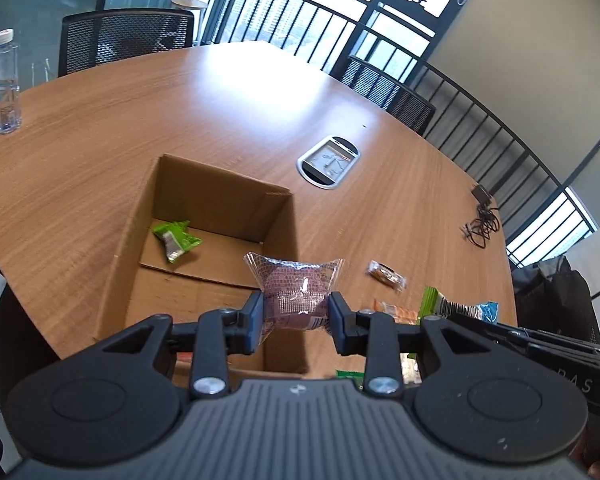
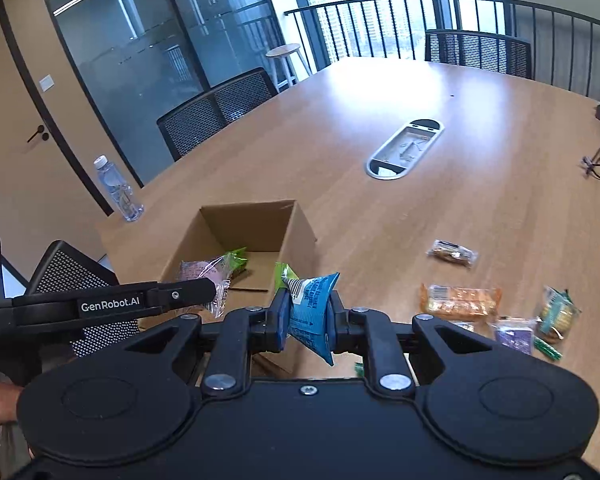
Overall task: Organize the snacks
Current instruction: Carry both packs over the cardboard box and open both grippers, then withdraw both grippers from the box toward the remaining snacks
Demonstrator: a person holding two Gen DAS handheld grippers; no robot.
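My left gripper (image 1: 296, 312) is shut on a purple-pink snack packet (image 1: 296, 292) and holds it over the near right corner of an open cardboard box (image 1: 140, 216). A green snack packet (image 1: 176, 240) lies inside the box. My right gripper (image 2: 309, 316) is shut on a blue and green snack packet (image 2: 310, 308), just right of the box (image 2: 296, 236). The left gripper with its purple packet (image 2: 200, 272) shows in the right wrist view over the box. Loose snacks lie on the table: a brown one (image 2: 452, 254), an orange one (image 2: 460, 300), a purple one (image 2: 514, 334).
A wooden table (image 1: 240, 112) carries a water bottle (image 1: 5, 84) at the far left, a metal cable hatch (image 1: 328, 162) in the middle and a black cable bundle (image 1: 482, 224) at the right. Mesh chairs (image 1: 124, 38) stand around it.
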